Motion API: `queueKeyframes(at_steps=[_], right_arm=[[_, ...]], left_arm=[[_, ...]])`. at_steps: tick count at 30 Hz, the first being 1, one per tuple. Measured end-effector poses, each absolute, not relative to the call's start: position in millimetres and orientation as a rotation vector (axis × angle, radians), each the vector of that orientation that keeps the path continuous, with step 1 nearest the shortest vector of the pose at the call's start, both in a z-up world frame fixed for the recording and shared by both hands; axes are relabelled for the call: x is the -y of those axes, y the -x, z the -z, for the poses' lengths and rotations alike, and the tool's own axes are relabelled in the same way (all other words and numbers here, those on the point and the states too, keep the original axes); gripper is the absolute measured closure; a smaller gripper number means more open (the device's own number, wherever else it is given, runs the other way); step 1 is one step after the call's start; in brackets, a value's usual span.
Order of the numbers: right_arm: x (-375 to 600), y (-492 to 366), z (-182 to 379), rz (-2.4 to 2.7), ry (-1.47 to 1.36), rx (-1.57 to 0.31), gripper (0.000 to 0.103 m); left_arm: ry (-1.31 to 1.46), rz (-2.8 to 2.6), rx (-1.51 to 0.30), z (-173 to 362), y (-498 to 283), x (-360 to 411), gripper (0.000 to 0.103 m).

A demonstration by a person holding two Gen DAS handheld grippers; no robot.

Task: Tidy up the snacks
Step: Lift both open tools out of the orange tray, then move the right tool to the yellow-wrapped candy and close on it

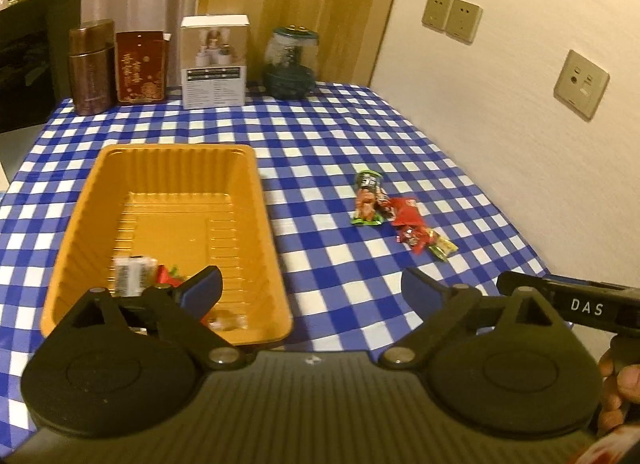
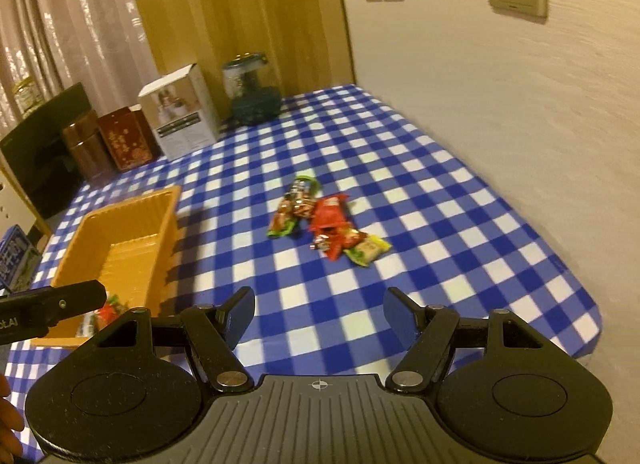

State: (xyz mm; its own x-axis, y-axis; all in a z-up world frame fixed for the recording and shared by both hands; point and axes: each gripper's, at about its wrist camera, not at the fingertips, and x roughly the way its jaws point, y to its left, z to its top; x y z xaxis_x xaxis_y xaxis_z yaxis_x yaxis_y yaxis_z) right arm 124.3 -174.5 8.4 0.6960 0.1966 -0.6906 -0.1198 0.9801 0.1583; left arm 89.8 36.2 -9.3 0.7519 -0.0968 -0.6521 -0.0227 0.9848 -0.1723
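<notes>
While the left gripper is seen with its jaws spread wide and nothing between them, the orange tray lies just ahead to its left, with a few snacks inside. From the right wrist, the right gripper is seen parted and empty, and the loose snack packets are found ahead of its fingertips on the checked tablecloth

Left gripper and right gripper, both wide open, empty.
</notes>
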Motion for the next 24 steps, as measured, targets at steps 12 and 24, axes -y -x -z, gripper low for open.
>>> queueKeyframes(at_steps=[12, 24], right_arm=[[205, -131, -6, -0.122, -0.114, -0.791, 0.032], [227, -156, 8, -0.135, -0.090, -0.806, 0.032]], left_arm=[[0.134, 0.059, -0.697, 12, -108, -6, 0.003], [0.053, 0.100, -0.728, 23, -135, 23, 0.003]])
